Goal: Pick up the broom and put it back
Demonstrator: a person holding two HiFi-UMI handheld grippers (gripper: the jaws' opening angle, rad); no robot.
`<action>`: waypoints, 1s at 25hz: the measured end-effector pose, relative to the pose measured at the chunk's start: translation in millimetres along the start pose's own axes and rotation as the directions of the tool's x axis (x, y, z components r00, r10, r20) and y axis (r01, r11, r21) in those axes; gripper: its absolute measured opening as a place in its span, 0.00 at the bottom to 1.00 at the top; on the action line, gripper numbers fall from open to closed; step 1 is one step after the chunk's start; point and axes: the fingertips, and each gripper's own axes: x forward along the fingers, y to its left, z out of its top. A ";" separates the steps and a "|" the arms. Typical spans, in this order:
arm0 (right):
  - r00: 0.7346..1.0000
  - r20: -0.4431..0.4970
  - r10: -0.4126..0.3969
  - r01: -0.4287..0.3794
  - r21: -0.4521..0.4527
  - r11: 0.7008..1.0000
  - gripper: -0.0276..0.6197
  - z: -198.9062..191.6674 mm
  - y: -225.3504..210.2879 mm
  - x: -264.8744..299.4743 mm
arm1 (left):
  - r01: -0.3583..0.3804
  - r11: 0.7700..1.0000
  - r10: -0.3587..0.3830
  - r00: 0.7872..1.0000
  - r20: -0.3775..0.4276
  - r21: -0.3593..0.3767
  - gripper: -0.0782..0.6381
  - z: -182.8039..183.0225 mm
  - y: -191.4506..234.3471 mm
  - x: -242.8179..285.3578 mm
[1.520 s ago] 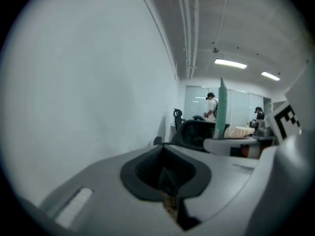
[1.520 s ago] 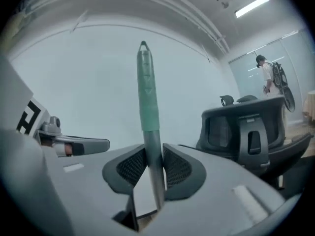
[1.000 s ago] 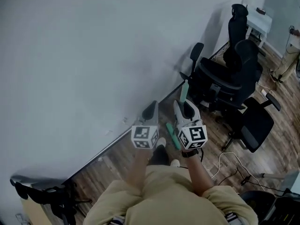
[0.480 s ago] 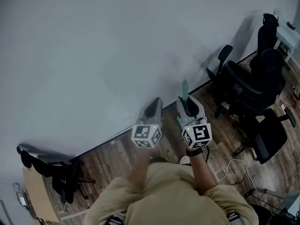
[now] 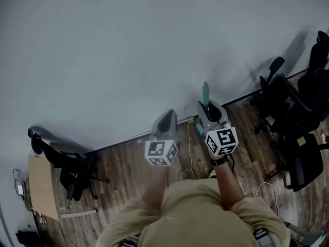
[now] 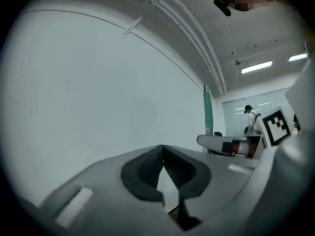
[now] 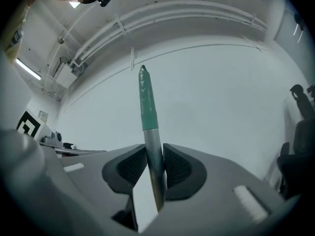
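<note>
Already pickup is done: broom handle (image 7: 149, 112) is clamped upright by right gripper (image 7: 155, 154), near wall (image 5: 128, 60); left gripper (image 6: 163, 154) is closed, empty; put-back is judged outstanding

a plain pale wall (image 5: 128, 45) filled most of the head view, meeting a dark wood-plank floor (image 5: 123, 171) along a dark baseboard (image 5: 128, 138). black office chairs (image 5: 288, 99) crowded the right side; another black chair (image 5: 72, 171) stood at the left beside a light wooden tabletop (image 5: 42, 187). a pale cable (image 5: 189, 151) trailed on the floor. overhead, strip lights (image 6: 257, 67) glowed and white conduits (image 7: 197, 11) ran along the ceiling
</note>
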 end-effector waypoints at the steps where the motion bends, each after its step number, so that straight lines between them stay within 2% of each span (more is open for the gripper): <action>1: 1.000 -0.008 0.024 -0.024 0.000 1.000 0.20 -4.3 21.8 7.4 | -0.032 0.999 0.032 0.999 0.001 -0.008 0.11 0.5 19.6 -19.2; 6: 0.990 -0.046 0.134 -0.133 0.014 0.991 0.20 -27.5 128.7 36.8 | -0.190 0.982 0.190 0.982 -0.008 -0.011 0.11 0.7 105.7 -120.4; 9: 0.981 -0.061 0.186 -0.185 0.027 0.982 0.19 -42.9 190.9 50.0 | -0.257 0.966 0.258 0.966 -0.013 0.004 0.11 -0.5 146.6 -180.6; 15: 0.951 -0.100 0.292 -0.288 0.053 0.956 0.18 -79.6 308.6 66.1 | -0.369 0.929 0.369 0.929 -0.022 -0.029 0.11 -11.3 214.5 -284.0; 17: 0.927 -0.123 0.353 -0.350 0.045 0.935 0.18 -90.0 347.7 65.9 | -0.409 0.911 0.408 0.913 -0.020 -0.048 0.11 -13.7 231.3 -310.7; 20: 0.877 -0.171 0.449 -0.448 0.042 0.893 0.17 -107.5 393.5 58.9 | -0.466 0.881 0.466 0.885 -0.021 -0.088 0.11 -21.3 246.6 -339.5; 22: 0.849 -0.202 0.488 -0.487 0.056 0.872 0.17 -122.5 411.0 58.6 | -0.493 0.863 0.493 0.870 -0.031 -0.111 0.11 -31.0 254.9 -348.0; 25: 0.818 -0.243 0.521 -0.518 0.079 0.851 0.17 -147.1 427.4 66.3 | -0.511 0.851 0.508 0.860 -0.054 -0.125 0.11 -45.7 265.8 -350.0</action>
